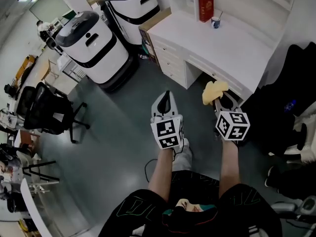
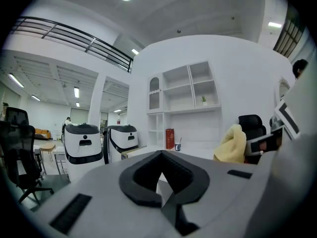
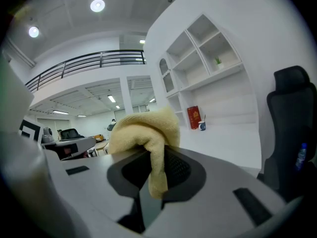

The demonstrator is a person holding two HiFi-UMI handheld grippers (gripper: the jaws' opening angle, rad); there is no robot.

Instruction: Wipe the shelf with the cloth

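- The right gripper is pinching a soft yellow terry cloth; its jaws are clamping on a fold of it, and the rest is bunching up over the jaw tips.
- In the head view the cloth is hanging in the air just off the front edge of the white desk with drawers, touching neither the desk nor the shelf.
- The left gripper is carrying nothing; its jaws are pressing together at the tips.
- The person is holding both grippers side by side over the grey floor, the left one a little farther from the desk's front edge.
- The white open-compartment wall shelf is standing above the back edge of the desk, well apart from the cloth.
- A red book is standing upright near the desk's back edge, with a small blue-and-white cup just beside it.
- Two white-and-black rounded machines are standing on the floor past the desk's left end.
- A black office chair is sitting on the floor at the far left, well apart from the desk.
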